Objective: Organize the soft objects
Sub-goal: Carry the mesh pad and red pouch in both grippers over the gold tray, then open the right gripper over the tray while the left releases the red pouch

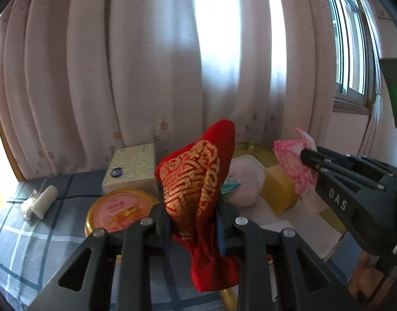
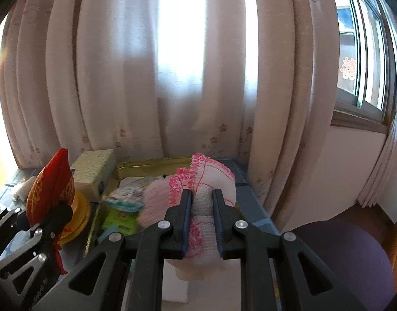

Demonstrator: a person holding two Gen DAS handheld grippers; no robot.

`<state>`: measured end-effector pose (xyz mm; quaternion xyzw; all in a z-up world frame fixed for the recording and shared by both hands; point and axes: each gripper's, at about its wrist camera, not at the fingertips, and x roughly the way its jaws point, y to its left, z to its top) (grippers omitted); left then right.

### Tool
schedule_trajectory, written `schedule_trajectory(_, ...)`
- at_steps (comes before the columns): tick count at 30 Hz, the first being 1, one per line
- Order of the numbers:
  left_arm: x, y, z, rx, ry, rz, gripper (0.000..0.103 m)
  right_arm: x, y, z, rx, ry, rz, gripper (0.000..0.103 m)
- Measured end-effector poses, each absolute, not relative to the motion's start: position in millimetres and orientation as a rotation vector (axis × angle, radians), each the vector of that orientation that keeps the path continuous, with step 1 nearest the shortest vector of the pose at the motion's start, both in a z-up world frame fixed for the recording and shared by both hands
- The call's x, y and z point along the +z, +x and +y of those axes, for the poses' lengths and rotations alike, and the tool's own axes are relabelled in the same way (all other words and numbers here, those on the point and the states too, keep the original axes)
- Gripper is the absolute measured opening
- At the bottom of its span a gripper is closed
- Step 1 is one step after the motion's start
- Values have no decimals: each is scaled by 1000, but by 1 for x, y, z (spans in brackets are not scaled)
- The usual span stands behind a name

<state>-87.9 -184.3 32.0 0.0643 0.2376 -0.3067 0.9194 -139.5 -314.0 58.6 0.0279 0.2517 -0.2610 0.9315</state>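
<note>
Two soft items held aloft, red gold-patterned pouch (image 1: 196, 181) clamped in left gripper (image 1: 193, 223) above the table's (image 1: 29, 233) front edge, pink-trimmed white cloth (image 2: 206, 202) clenched in right gripper (image 2: 202, 223) over the gold tray (image 2: 151, 164), tissue box (image 1: 132, 167) near the back edge.

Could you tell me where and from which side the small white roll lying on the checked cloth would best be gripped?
Probably across its middle, coming from above. The white roll lies flat on the checked cloth, its long axis running toward the crumpled foil at one end, so jaws closing across its short sides should avoid the foil. Both grippers are occupied: left holds the red pouch, right the pink-edged cloth.
</note>
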Motion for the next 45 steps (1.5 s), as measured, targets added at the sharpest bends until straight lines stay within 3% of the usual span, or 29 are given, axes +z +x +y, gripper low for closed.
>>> schedule_trajectory(16, 23, -61, -227, -669, 109, 604, 25, 67, -110, -369, -507, 113, 583, 18)
schedule_trajectory(29, 13, -43, -269, -666, 217, 737, 25, 46, -30, -388, -408, 113, 770, 18)
schedule_trajectory(31, 12, -43, -270, -657, 227, 742, 34, 42, -25, -391, -388, 121, 790, 19)
schedule_trajectory(32, 13, -44, -269, -656, 224, 743, 45, 41, -24, -393, -374, 127, 794, 24)
schedule_trajectory(33, 14, -45, -267, -657, 220, 733, 63, 41, -23, -394, -361, 135, 798, 35)
schedule_trajectory(34, 16, -46, -265, -661, 212, 724, 72, 40, -22, -394, -356, 140, 804, 43)
schedule_trajectory(35, 20, -49, -262, -668, 199, 704, 85, 39, -22, -395, -350, 147, 816, 63)
schedule_trajectory(36, 24, -52, -258, -662, 191, 676, 90, 39, -22, -394, -348, 154, 821, 76)
schedule_trajectory(38, 32, -56, -254, -640, 191, 630, 101, 43, -31, -394, -333, 182, 789, 78)
schedule_trajectory(45, 42, -61, -229, -601, 142, 586, 103, 65, -76, -377, -350, 260, 597, 78)
